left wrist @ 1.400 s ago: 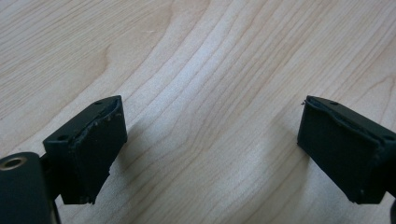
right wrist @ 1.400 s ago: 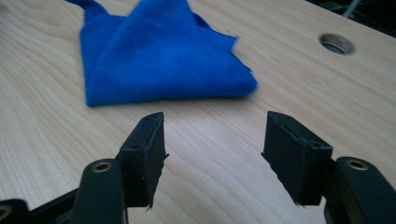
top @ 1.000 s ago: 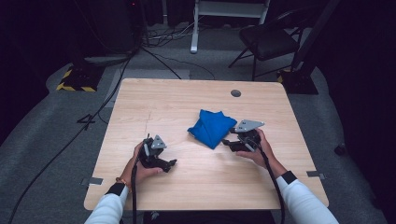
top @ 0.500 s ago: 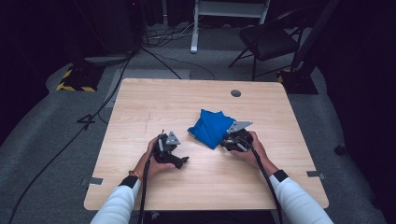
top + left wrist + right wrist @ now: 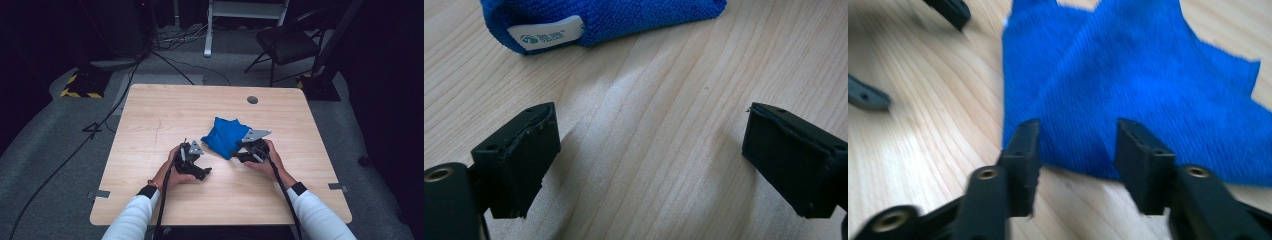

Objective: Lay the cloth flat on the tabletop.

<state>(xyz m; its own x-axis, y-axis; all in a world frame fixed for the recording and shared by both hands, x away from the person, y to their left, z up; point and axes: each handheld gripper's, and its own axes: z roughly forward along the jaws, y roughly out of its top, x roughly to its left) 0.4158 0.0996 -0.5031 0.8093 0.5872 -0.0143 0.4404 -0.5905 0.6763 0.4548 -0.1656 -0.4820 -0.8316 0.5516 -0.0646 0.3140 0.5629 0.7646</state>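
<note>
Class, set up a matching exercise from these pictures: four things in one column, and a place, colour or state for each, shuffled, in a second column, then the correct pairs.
Things:
1. blue cloth
2. left hand-held gripper
3. right hand-held gripper
4. white label

Descriptions:
A. jaws wide apart over bare wood, short of the cloth
B. sewn at the cloth's edge, with printed marks
C. folded, lying near the middle of the table
D. jaws open, their tips at the cloth's near edge

Pairs: 1-C, 2-A, 3-D, 4-B
</note>
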